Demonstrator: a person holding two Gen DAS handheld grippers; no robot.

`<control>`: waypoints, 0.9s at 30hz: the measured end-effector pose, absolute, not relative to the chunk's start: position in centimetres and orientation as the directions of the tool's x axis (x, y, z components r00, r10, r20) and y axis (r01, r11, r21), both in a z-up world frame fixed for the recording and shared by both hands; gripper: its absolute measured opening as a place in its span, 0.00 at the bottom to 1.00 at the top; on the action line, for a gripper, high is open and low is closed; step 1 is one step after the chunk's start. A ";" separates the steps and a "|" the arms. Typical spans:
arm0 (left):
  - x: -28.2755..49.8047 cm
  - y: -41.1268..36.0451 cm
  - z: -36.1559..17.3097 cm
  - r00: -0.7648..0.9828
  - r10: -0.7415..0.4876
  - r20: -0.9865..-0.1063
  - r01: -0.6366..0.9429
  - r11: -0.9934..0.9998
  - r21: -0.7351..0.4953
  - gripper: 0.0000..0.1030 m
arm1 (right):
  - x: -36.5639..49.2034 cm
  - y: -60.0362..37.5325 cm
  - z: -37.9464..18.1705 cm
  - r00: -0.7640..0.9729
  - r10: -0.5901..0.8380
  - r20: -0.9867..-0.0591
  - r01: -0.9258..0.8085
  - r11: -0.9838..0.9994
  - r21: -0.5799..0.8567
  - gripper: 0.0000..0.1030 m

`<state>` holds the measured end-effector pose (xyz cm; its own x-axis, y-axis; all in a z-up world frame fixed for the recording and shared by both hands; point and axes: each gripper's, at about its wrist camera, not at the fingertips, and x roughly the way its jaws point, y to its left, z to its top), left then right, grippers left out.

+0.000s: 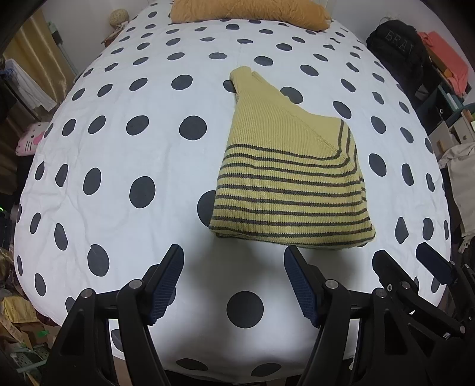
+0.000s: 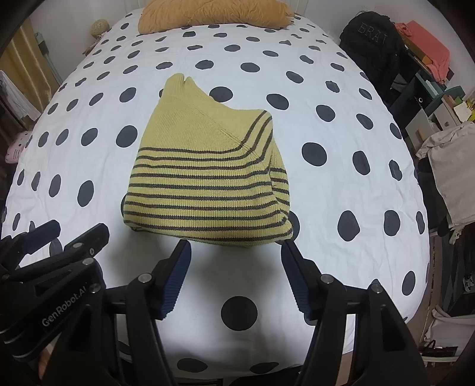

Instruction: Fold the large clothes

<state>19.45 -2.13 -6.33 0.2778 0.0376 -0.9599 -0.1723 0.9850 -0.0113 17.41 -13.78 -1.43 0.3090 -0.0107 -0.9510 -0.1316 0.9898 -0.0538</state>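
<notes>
While both grippers hang above the near edge of the bed, the yellow sweater (image 1: 292, 178) lies folded on the polka-dot bedspread (image 1: 118, 154), a little way beyond their fingertips and touched by neither. In the left wrist view the left gripper (image 1: 233, 280) stands with its jaws wide apart, nothing between them but white cloth and one dark dot; the sweater sits ahead and to the right of it. The right gripper (image 1: 415, 261) shows at the lower right of that view, just beside the left one. In the right wrist view the right gripper (image 2: 234, 274) is likewise spread wide and empty, with the sweater's near hem straight ahead of its fingers (image 2: 178, 273), and the left gripper (image 2: 63, 234) shows at the lower left. The sweater is a compact bundle: its near part carries dark horizontal stripes, its far part is plain yellow knit narrowing to a point toward the head of the bed, and a striped fold is turned over along its right side. A mustard-coloured pillow (image 2: 213, 13) rests at the far end of the bed. A black backpack (image 2: 371, 38) stands off the bed at the upper right, beside cluttered shelves (image 2: 430, 89).
</notes>
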 end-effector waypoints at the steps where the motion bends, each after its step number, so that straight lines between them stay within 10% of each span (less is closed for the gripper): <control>1: 19.4 -2.1 -6.3 0.281 0.037 -0.959 -0.172 0.985 -0.012 0.69 | 17.4 -13.9 -1.4 0.310 -0.011 -0.951 -0.131 0.990 -0.054 0.63; 27: 18.9 -2.2 -5.3 0.319 0.041 -0.947 -0.161 0.987 -0.011 0.69 | 17.4 -14.1 -1.0 0.318 -0.012 -0.948 -0.130 0.990 -0.056 0.65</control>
